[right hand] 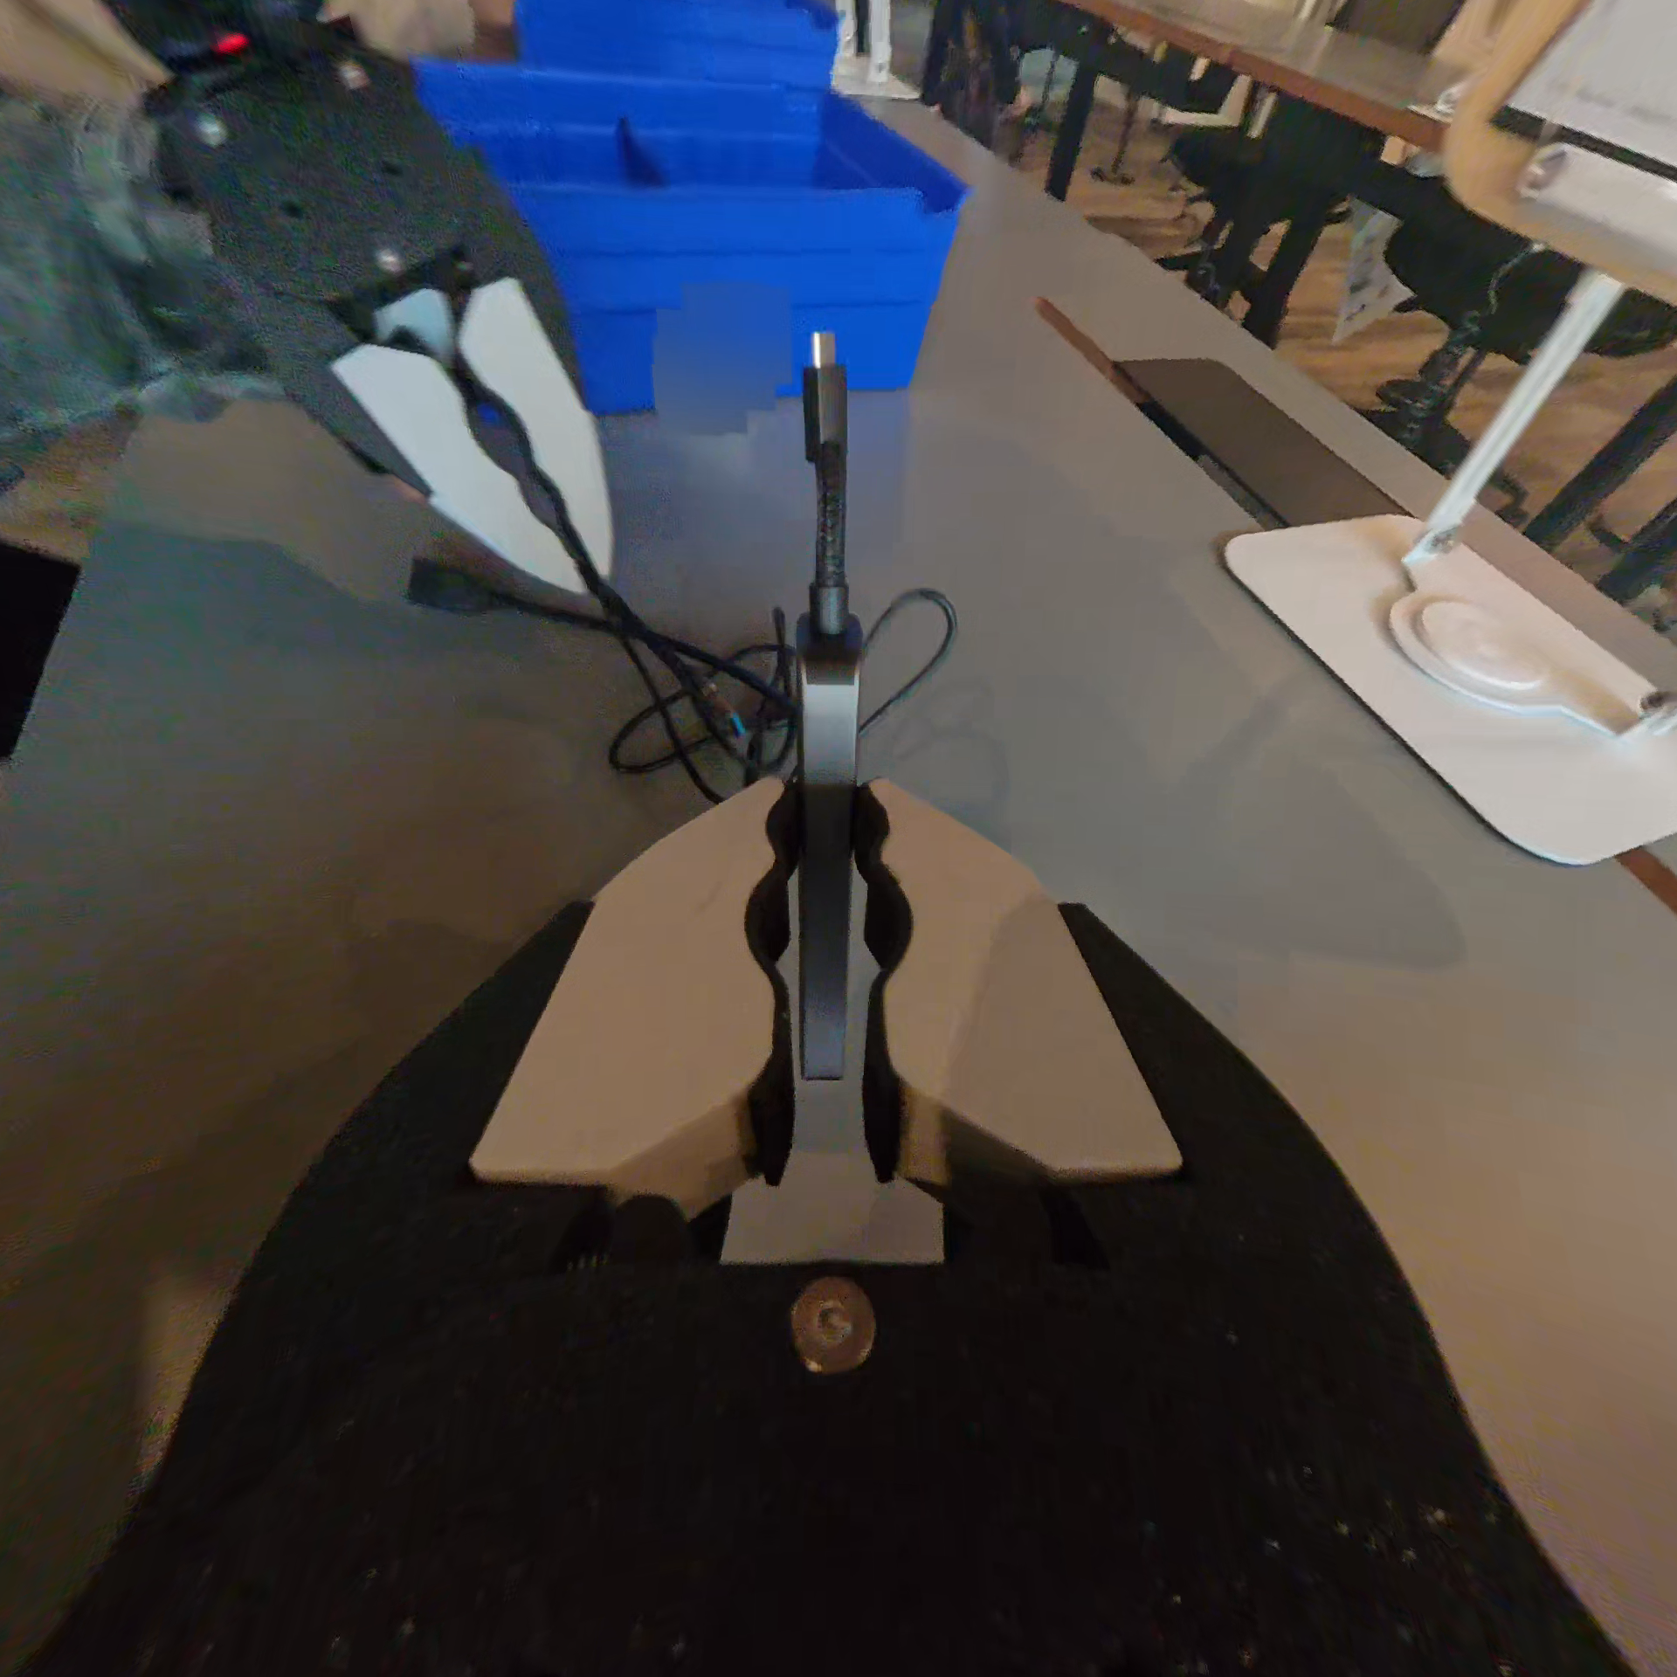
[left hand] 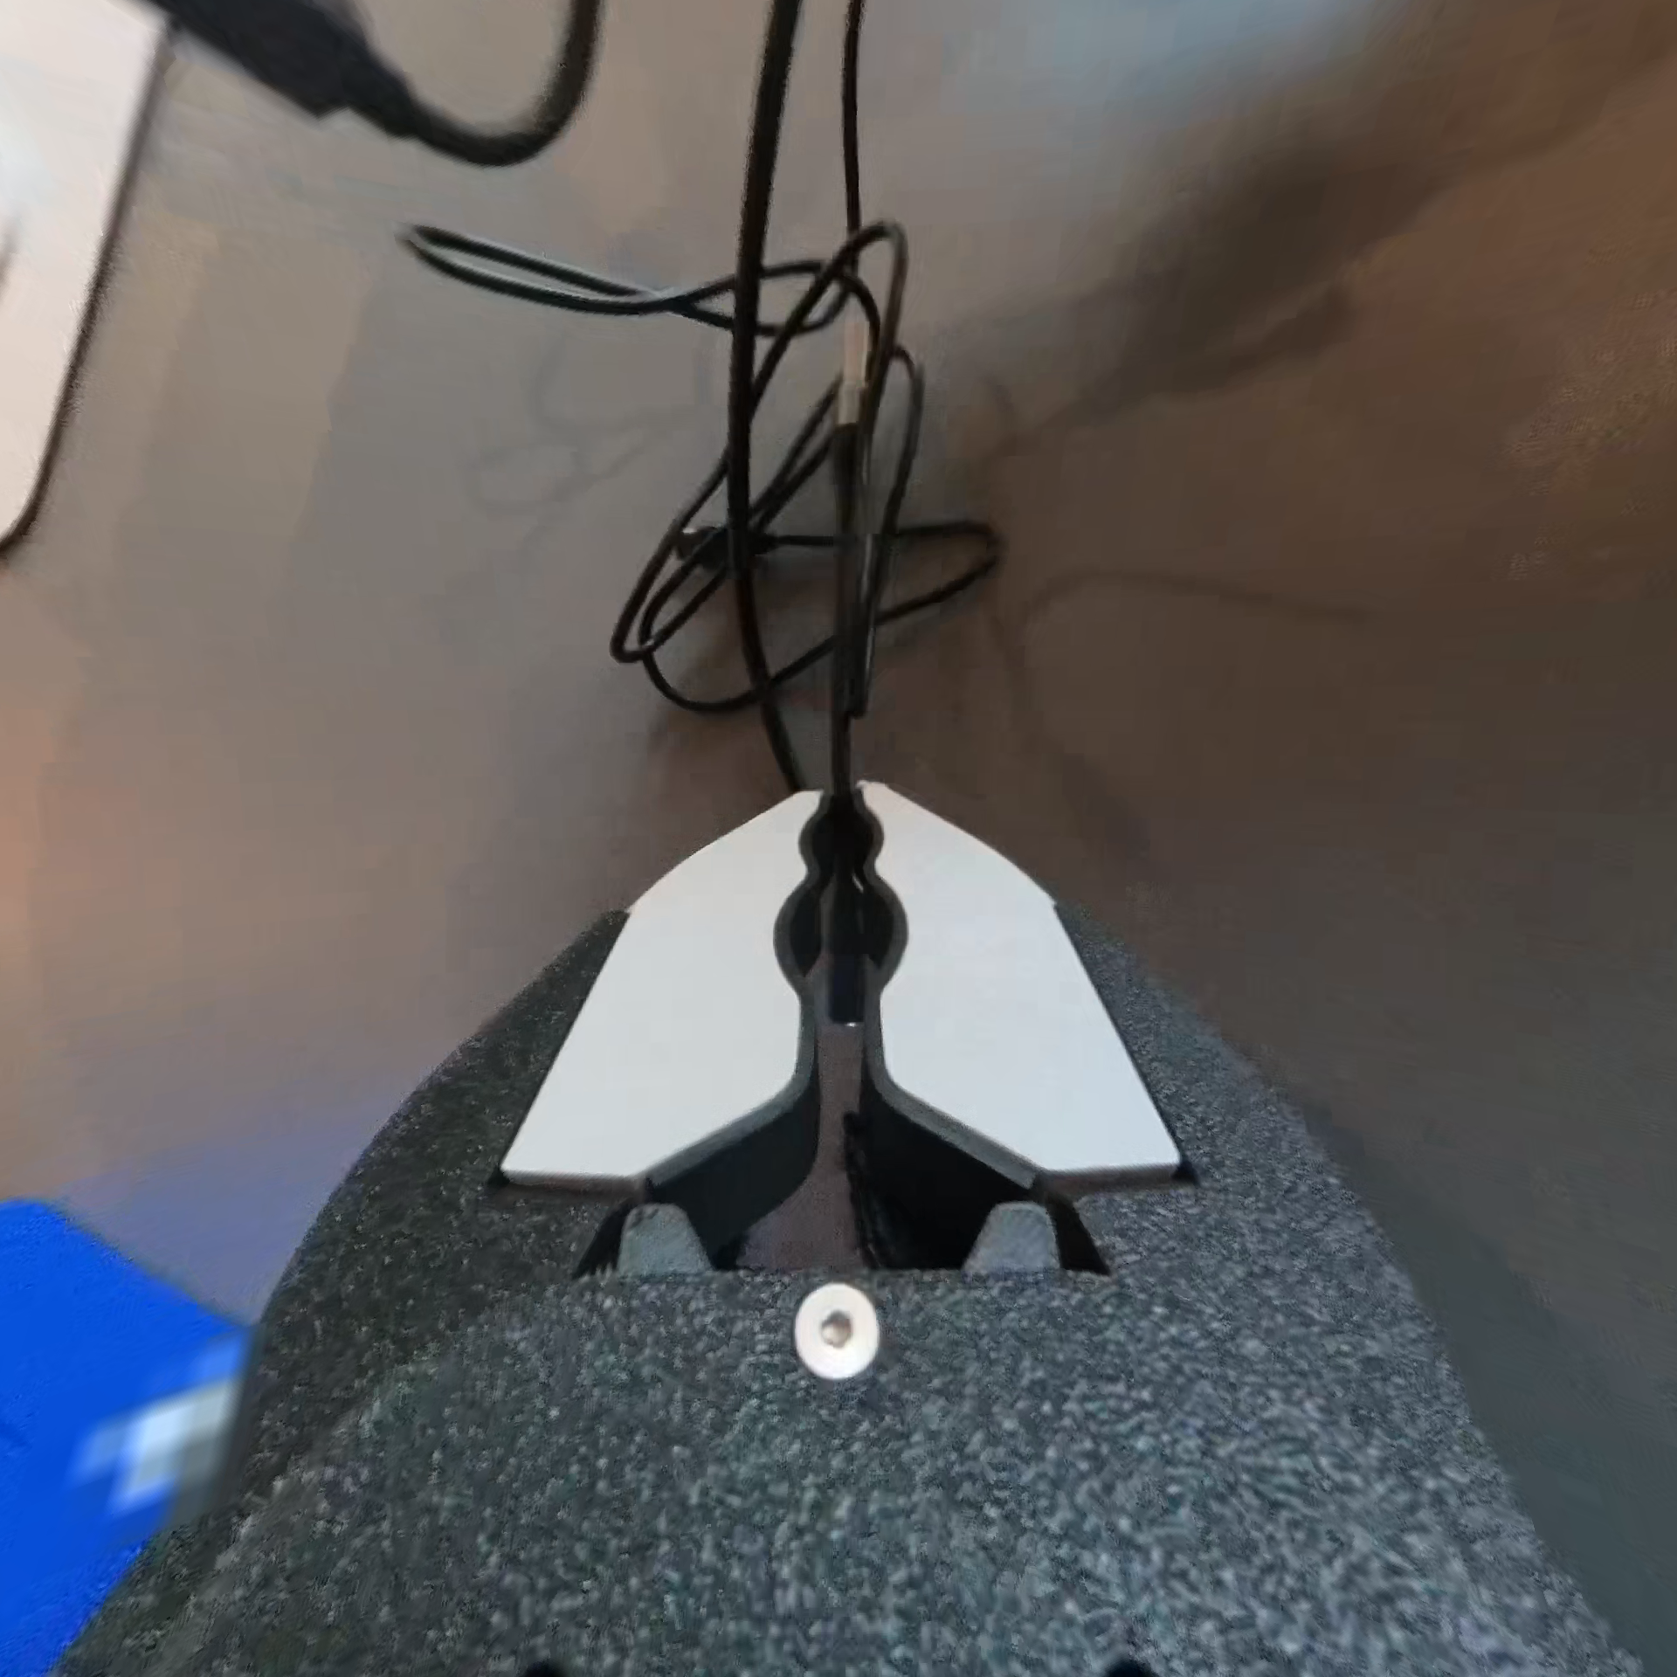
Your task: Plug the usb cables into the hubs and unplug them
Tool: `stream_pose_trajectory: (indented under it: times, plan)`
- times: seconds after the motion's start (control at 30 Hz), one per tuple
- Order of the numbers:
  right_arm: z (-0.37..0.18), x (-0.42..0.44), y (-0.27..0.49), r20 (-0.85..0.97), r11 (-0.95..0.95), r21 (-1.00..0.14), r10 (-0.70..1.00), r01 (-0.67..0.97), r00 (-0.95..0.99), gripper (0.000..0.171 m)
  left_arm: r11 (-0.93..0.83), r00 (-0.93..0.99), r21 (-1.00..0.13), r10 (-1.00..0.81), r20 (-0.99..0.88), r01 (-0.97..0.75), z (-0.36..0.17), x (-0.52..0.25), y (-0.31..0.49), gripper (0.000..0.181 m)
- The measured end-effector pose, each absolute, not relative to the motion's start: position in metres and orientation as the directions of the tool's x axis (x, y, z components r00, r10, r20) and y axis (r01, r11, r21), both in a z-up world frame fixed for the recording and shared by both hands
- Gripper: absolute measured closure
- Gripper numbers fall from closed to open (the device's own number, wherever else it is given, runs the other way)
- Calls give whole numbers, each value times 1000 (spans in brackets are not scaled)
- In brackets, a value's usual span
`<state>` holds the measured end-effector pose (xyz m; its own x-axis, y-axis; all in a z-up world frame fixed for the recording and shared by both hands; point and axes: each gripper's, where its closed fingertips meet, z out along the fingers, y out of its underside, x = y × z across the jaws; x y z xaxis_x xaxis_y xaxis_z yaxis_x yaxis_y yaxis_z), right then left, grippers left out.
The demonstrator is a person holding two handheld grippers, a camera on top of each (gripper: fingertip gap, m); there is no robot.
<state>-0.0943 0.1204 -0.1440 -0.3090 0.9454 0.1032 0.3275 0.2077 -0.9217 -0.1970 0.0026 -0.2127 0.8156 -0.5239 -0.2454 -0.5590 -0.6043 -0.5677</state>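
Observation:
My left gripper (left hand: 844,799) is shut on a thin black USB cable (left hand: 848,635), with both white pads pressed on it. The cable's plug end (left hand: 844,989) lies back between the fingers. The cable runs out to a tangle of black cables (left hand: 780,563) on the grey table (left hand: 363,681). My right gripper (right hand: 826,789) is shut on a slim grey USB hub (right hand: 826,717), held edge-on. The hub's braided lead and plug (right hand: 824,363) stick out forward. The left gripper (right hand: 581,567) shows at upper left in the right wrist view, with the cable (right hand: 635,626) trailing from it.
Blue bins (right hand: 726,209) stand at the far side of the table, and one shows at the lower left of the left wrist view (left hand: 91,1361). A white lamp base (right hand: 1452,671) stands at the right. Loose cables (right hand: 708,717) lie ahead of the hub. Across from one pair of fingers to the other is roughly 20 centimeters.

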Motion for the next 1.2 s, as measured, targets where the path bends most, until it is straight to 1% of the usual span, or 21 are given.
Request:
stream_pose_trajectory:
  times: [0.1,0.17,0.23,0.33,0.43,0.53,0.6,0.67,0.73,0.8,0.87,0.9,0.93,0.97,1.0,1.03,1.07,1.1,1.17,1.2]
  plan:
    - [-137,-98,133,-18,60,-958,963,281,-268,161,-554,883,-721,-433,-178,-417,-183,-204,-10,178]
    - [-131,-99,140,-92,-29,-968,965,248,-247,161,-507,923,-803,-361,-132,-313,-162,-212,-18,178]
    - [-130,-100,145,-133,-78,-970,964,229,-232,161,-442,946,-872,-316,-70,-212,-142,-216,-26,178]
    - [-130,-99,147,-202,-156,-966,953,207,-227,161,-334,960,-937,-280,-3,-100,-114,-217,-38,178]
    - [-131,-96,149,-285,-246,-952,929,182,-235,161,-281,963,-958,-268,20,-58,-100,-217,-51,178]
    - [-130,-93,155,-365,-336,-929,902,154,-232,161,-320,963,-944,-269,7,-82,-104,-216,-60,179]
    - [-131,-91,156,-375,-350,-926,899,144,-228,161,-372,960,-922,-280,-1,-110,-114,-213,-62,178]
    - [-131,-90,155,-360,-336,-931,906,141,-221,161,-440,959,-880,-276,-59,-180,-130,-213,-62,178]
    - [-128,-89,157,-341,-320,-939,917,126,-208,161,-500,957,-823,-235,-170,-269,-143,-219,-61,178]
    - [-124,-87,160,-334,-318,-942,920,106,-205,161,-512,927,-774,-162,-338,-372,-146,-228,-56,176]
    - [-123,-84,165,-324,-311,-946,927,97,-191,161,-567,813,-651,-59,-580,-506,-144,-249,-52,164]
    - [-124,-82,167,-324,-311,-946,928,96,-185,161,-612,754,-581,-41,-655,-537,-143,-256,-51,165]
    - [-123,-81,168,-329,-317,-944,926,92,-185,161,-645,727,-540,-35,-685,-540,-143,-257,-49,170]
    - [-122,-80,168,-335,-323,-942,923,89,-190,161,-645,722,-533,-42,-691,-547,-143,-253,-44,172]
    - [-122,-80,168,-336,-325,-942,921,88,-194,161,-627,735,-536,-87,-672,-565,-145,-243,-39,172]
    - [-122,-79,168,-331,-320,-943,923,88,-194,161,-618,768,-549,-145,-624,-562,-151,-232,-37,170]
    - [-122,-79,168,-322,-311,-946,928,90,-189,161,-631,801,-556,-185,-570,-541,-158,-224,-38,163]
    - [-122,-78,168,-311,-299,-950,933,91,-182,161,-649,814,-559,-167,-556,-515,-160,-226,-38,158]
    - [-120,-77,171,-285,-275,-958,944,83,-165,161,-684,813,-559,-86,-576,-468,-162,-242,-35,152]
    - [-119,-76,172,-280,-271,-959,946,79,-161,161,-685,820,-563,-87,-566,-461,-166,-242,-31,150]
